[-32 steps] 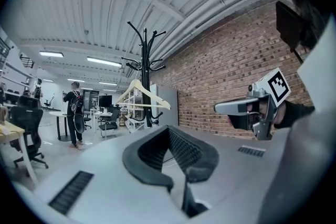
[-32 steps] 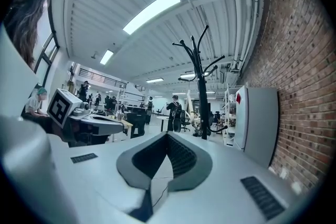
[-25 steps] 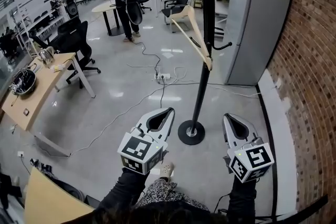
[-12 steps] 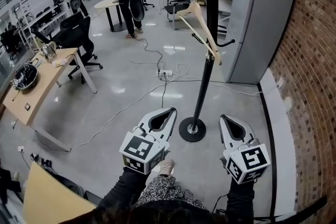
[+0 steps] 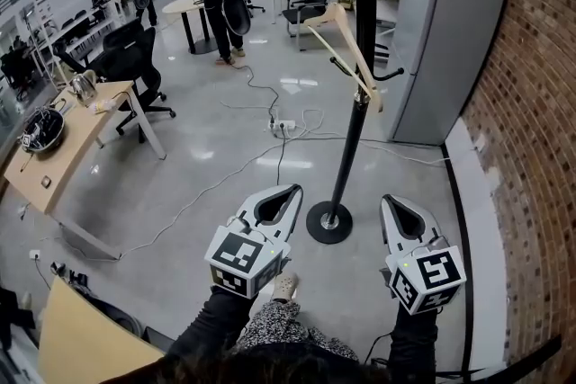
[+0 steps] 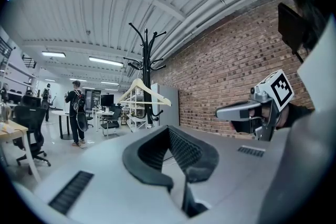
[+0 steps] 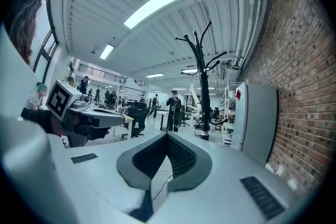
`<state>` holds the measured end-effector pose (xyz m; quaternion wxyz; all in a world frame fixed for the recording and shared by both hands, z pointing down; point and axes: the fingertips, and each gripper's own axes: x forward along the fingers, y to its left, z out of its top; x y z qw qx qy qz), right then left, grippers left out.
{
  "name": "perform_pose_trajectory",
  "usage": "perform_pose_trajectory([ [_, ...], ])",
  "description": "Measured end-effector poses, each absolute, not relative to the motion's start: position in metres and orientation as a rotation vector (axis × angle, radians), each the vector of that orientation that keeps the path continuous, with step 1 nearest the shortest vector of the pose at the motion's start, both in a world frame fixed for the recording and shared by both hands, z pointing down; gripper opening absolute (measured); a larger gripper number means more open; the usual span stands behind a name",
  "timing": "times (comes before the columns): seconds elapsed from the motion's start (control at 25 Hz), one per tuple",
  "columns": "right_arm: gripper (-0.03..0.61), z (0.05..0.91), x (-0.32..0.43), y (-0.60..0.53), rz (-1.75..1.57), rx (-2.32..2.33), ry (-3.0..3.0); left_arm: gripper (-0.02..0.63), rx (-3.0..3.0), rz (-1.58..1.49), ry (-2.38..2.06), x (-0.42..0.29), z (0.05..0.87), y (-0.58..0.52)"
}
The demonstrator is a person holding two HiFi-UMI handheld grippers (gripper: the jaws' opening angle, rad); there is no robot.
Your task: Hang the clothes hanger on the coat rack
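Clothes hanger (image 5: 347, 57) seemingly hooked on coat rack (image 5: 348, 159) already, little left to do, with left gripper (image 5: 291, 191) and right gripper (image 5: 388, 201) both clenched, empty.

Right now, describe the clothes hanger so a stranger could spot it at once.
Find the brick wall on the right, then the tall black coat rack beside the grey cabinet. The hanger hangs from it: pale wood, triangular, the only light thing on that dark stand.

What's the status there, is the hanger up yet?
Left gripper and right gripper shut, empty, held low. Hanger on the coat rack. Cable on the floor beside its base, nothing blocking.
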<state>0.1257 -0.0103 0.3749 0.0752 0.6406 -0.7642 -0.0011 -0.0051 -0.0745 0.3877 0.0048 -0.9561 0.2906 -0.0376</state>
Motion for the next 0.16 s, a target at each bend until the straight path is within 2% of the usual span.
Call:
perform_pose_trajectory([
  [0.16,0.008,0.3798,0.1246,-0.0098,-0.001,1.915,-2.292,0.006,-2.994,-0.122,0.906,-0.0047,0.3912,-0.074],
])
